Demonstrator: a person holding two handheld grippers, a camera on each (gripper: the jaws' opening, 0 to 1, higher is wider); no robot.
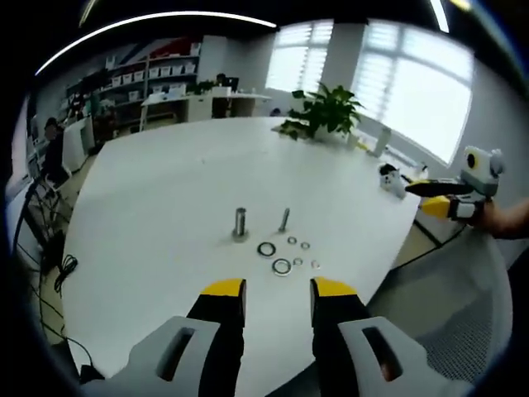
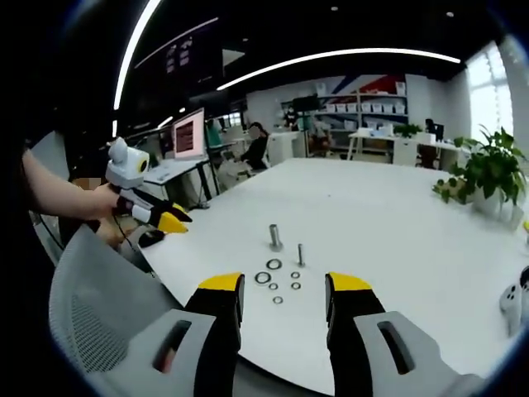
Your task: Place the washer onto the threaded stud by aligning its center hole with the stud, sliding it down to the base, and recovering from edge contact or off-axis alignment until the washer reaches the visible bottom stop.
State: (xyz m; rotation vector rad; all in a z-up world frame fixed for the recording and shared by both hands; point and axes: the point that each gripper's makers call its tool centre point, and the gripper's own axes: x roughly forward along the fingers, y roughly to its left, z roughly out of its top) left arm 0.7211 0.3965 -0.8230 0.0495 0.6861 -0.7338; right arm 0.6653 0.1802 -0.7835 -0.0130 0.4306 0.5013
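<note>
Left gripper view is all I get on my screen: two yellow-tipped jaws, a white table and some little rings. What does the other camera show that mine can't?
Observer: It shows the left hand-held gripper from the side, held in a hand, with its jaws pointing towards the table.
Operator: And the other tool?
Observer: The right hand-held gripper has its jaws open, and the washers lie in the gap between them.
Operator: Anything behind the hand?
Observer: A lit monitor stands further back in the room.
</note>
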